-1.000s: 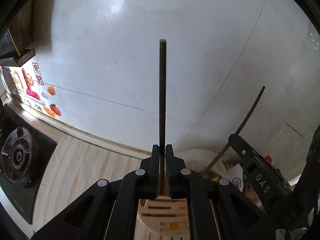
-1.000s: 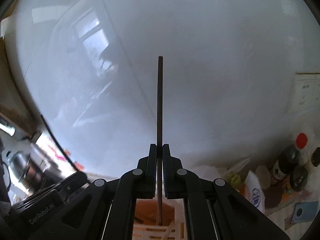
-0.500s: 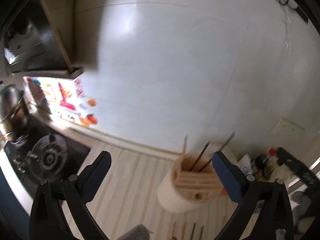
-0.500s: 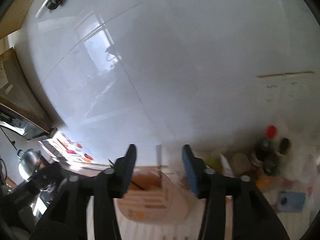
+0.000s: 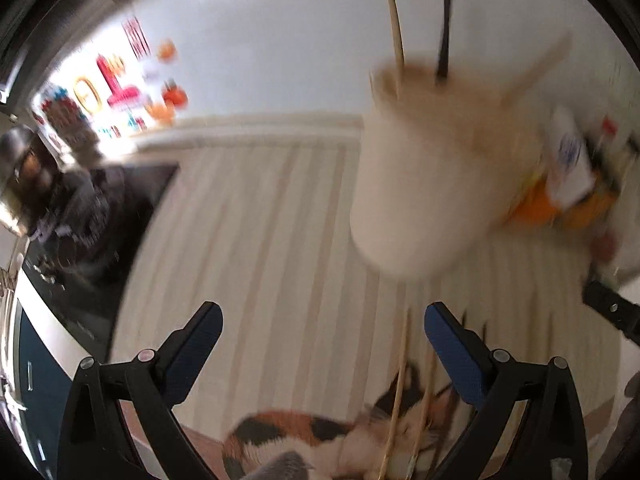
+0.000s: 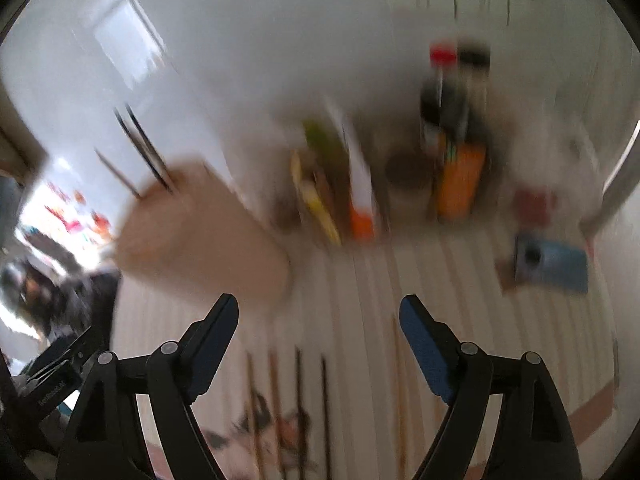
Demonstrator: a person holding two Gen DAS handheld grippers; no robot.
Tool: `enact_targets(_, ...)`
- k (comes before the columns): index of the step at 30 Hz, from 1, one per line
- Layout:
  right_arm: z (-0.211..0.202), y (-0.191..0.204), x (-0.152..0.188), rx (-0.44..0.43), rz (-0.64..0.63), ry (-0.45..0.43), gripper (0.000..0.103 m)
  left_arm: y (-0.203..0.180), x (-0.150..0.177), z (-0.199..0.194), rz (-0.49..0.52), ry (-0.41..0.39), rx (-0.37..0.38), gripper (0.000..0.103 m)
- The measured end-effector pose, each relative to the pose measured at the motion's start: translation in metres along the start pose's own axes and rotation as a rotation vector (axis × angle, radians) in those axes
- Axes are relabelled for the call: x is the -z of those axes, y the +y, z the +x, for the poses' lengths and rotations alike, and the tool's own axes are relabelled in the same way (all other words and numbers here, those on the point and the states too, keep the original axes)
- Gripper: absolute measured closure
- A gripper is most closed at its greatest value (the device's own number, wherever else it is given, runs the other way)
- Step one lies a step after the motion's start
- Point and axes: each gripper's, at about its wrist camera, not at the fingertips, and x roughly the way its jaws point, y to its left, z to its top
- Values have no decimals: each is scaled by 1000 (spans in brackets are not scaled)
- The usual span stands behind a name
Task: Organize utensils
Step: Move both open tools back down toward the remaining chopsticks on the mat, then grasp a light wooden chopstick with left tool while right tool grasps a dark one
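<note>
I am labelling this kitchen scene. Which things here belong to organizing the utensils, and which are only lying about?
Job: utensil holder, chopsticks standing in it, loose chopsticks on the mat.

Lying about: sauce bottles, orange container, blue phone, stove.

White tiled wall [image 5: 288, 40] behind a striped countertop [image 5: 260, 240] — daylight glare.
</note>
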Motion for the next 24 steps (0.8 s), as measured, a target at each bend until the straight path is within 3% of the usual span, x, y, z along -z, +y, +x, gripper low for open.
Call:
enact_targets(6, 84, -1, 62, 54, -40, 272, 43, -19, 48, 59, 76, 172, -35, 1)
enact_targets(8, 103, -2, 80, 77, -56, 329, 54, -20, 57, 68, 90, 204, -43, 2)
enact_targets(11, 123, -4, 101, 88, -67, 391, 61, -22, 69, 80, 102, 239, -48, 2)
enact_targets(16, 142, -4, 123, 110, -106, 450, 71, -29, 77, 91, 102, 286, 9, 19)
enact_targets(18, 141, 1, 127, 146, -167, 427, 78, -35, 78, 94, 103, 298, 39, 25)
enact_targets(19, 140, 0, 128, 159, -177, 427, 84, -39, 79, 95, 104, 303, 49, 30)
enact_targets(20, 140, -2, 129, 176, -182, 425, 96, -43, 79, 97, 105, 308, 62, 32)
enact_targets(22, 138, -12, 130, 192, -168, 426, 97, -53, 79, 100, 117, 312, 74, 37)
enact_targets(24, 138, -23, 127, 214, -156, 430, 97, -61, 80, 103, 137, 316, 69, 52)
